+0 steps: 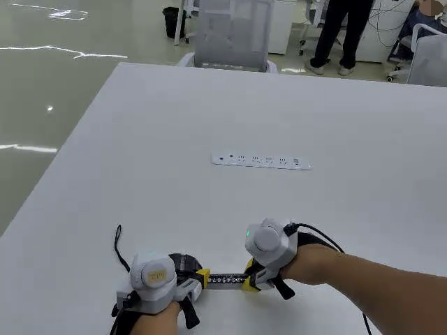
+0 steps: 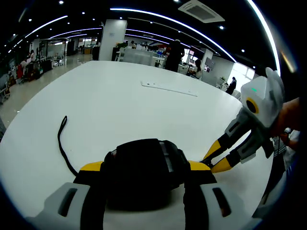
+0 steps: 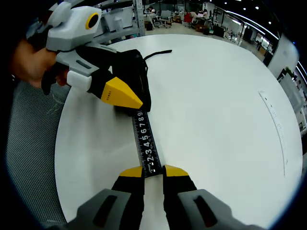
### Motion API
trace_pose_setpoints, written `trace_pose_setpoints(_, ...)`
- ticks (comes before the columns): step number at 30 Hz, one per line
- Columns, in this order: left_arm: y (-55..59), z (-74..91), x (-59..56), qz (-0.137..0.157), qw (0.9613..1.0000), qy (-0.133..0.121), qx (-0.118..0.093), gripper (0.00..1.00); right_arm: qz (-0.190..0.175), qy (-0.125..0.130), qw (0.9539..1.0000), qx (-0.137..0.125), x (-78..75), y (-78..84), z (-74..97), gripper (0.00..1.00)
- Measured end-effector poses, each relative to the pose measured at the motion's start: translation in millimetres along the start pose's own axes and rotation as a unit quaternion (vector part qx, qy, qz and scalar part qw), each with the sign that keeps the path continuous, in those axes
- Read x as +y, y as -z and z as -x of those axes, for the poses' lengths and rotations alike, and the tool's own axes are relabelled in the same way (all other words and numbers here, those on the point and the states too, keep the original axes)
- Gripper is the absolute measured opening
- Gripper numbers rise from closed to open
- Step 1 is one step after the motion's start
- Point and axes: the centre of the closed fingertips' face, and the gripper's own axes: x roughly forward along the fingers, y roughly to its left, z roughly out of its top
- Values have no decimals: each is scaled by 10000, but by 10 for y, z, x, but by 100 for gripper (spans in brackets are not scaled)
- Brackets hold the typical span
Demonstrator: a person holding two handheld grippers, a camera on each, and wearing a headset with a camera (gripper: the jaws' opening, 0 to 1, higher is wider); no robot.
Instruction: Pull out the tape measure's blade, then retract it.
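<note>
1. Left tongs [image 2: 144, 167] [image 1: 188, 273]: one. They are closed around the black case of the tape measure [image 2: 141, 163] [image 1: 183, 265], with a yellow tip pressed to each flank. They are placed at the lower left of the head view.
2. Right tongs [image 3: 153, 171] [image 1: 248, 279]: one. They are drawn narrow, and the end of the blade [image 3: 145, 141] [image 1: 225, 280] is pinched between the yellow tips. They are placed at lower centre of the head view.
3. Tape measure: one, rested on the white surface [image 1: 209, 112] near the bottom edge of the head view. The blade is drawn out a short way and stretched between the two tongs. Its printed numerals are legible in the right gripper view.
4. Black cord [image 2: 62, 143] [image 1: 120, 251]: one, trailed from the case toward the left of the frame.
5. Hidden or cut off: much of the case is covered by the left tongs in the head view. The blade's tip is concealed between the right tips.
6. White strip [image 1: 262, 162]: one, laid at mid-frame, well apart from both tongs. Its small dark marks cannot be made out.
7. Background: one chair [image 1: 232, 35] at upper centre. One standing person [image 1: 342, 35] at upper right is cut off by the top edge.
</note>
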Motion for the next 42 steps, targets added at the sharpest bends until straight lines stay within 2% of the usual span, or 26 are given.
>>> trace_pose_setpoints(17, -1, 2, -5, -12, 10000, 19, 9, 62, 59, -8, 10000, -8, 24, -107, -47, 14)
trace_pose_setpoints(42, 4, -5, -7, 23, 10000, 25, -7, 62, 93, -24, 9999, -72, 27, -179, -96, 14)
